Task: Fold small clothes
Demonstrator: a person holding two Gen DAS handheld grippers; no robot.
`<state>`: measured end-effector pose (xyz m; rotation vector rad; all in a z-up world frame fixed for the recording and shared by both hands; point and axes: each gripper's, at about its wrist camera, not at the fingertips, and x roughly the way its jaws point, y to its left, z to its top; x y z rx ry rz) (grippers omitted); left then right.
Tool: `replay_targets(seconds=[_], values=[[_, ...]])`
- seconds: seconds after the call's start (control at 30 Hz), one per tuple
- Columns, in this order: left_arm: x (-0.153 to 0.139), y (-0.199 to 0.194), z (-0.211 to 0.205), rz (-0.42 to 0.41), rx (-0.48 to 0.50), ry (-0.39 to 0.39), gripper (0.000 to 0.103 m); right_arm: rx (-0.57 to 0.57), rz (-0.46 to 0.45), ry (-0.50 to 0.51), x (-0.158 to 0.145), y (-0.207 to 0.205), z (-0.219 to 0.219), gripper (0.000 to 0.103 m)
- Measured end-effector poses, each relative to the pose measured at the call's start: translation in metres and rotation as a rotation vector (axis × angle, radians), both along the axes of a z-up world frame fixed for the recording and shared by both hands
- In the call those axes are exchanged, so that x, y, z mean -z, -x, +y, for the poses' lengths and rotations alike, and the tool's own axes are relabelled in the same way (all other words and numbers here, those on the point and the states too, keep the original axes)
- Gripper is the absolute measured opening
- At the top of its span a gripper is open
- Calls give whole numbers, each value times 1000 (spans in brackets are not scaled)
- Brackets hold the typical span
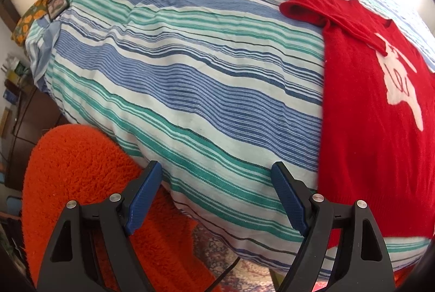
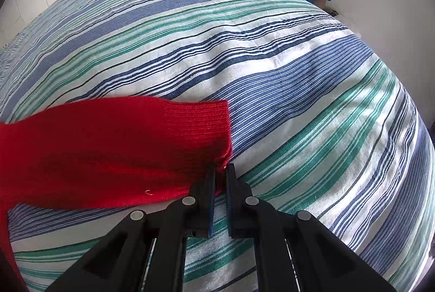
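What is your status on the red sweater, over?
Left claw open, empty. Right claw shut on sweater cuff. Red sweater flat on striped bedspread. Nothing obstructing.

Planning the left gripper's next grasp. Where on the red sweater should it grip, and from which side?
Judging from the left wrist view: grip the red sweater at its bottom hem corner, nearest the open left gripper. Come down from the bed's near edge, one finger sliding under. That edge lies flat on the striped bedspread and unobstructed.

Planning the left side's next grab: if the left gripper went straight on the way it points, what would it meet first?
Probably the striped bedspread, near the bed's edge; the open left gripper points there. The red sweater lies off to its right.
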<state>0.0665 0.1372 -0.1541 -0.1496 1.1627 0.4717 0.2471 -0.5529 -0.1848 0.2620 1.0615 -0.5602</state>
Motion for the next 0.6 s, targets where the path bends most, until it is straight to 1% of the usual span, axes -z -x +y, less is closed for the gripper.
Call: replay_targets(seconds=[0.03,0.1,0.13,0.17,0.2,0.23,0.33,0.37,0.4,0.43,0.47,0.5,0.53,0.57,0.6], values=[[-2,0,-1,0,6,-2,84,-6,-4,-3,0,-1,0,7],[-13,-1,-4,-1,34,-6,84,-20,-31,-21,-4,6,-1,14],[-22,-2,-7,-15,56,-8,84,-23,-43,-37,-6,10,-3,28],[-36,-4,-12,-45,93,-17,84,-26,-60,-60,-9,16,-6,52],[-53,-9,-19,-83,136,-32,84,-26,-89,-93,-15,28,-10,65],[-67,-14,-26,-118,174,-45,84,-19,-112,-104,-20,37,-14,75],[-108,-46,-59,-240,349,-100,96,-7,-155,-107,-35,71,-19,75],[-117,-61,-75,-277,431,-130,98,-20,-175,-113,-41,83,-17,75],[-119,-77,-92,-285,521,-156,98,-39,-197,-125,-47,94,-11,75],[-114,-93,-108,-276,613,-174,98,-59,-223,-145,-53,105,-5,75],[-104,-111,-125,-255,707,-196,98,-86,-265,-189,-61,120,6,75],[-89,-128,-138,-234,762,-216,98,-108,-298,-226,-67,131,19,75],[-70,-146,-150,-204,794,-234,96,-135,-327,-259,-72,141,32,75],[-55,-159,-157,-175,815,-243,88,-164,-348,-280,-75,149,49,75],[-40,-171,-164,-143,829,-258,82,-201,-365,-296,-78,157,66,75]])
